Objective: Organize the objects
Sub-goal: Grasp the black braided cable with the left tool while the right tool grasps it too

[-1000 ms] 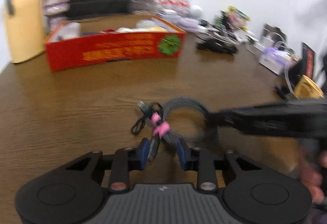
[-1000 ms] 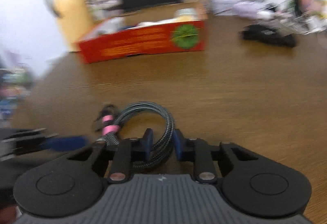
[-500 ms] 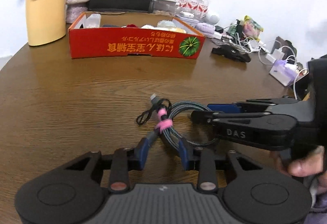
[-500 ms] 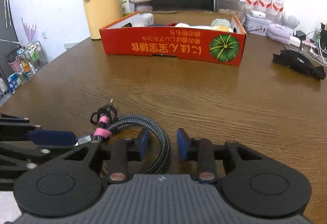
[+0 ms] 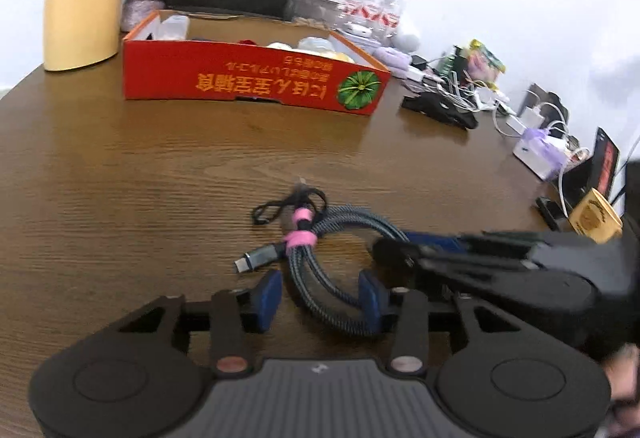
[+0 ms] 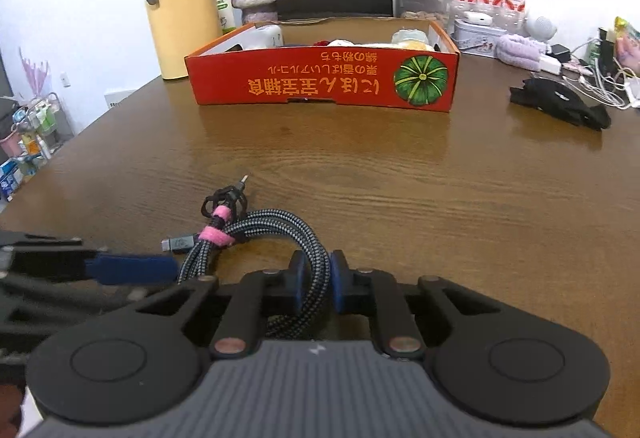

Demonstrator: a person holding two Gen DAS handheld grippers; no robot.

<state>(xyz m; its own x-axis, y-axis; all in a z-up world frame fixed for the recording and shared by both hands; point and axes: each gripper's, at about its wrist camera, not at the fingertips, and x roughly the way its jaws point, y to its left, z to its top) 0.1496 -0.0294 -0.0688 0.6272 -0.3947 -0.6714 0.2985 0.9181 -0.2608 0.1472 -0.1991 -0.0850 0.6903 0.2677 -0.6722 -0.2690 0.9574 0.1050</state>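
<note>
the jaws of the right gripper (image 6: 318,284) have just been closed onto the braided cable (image 6: 280,228) – a loop is pinched between them. the left gripper (image 5: 320,298) has been opened; the cable, on the table (image 6: 440,198), lies loose between its fingers.

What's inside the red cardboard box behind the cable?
Over the red cardboard box wall, a white container and pale yellowish items show; the front wall hides everything lower.
</note>
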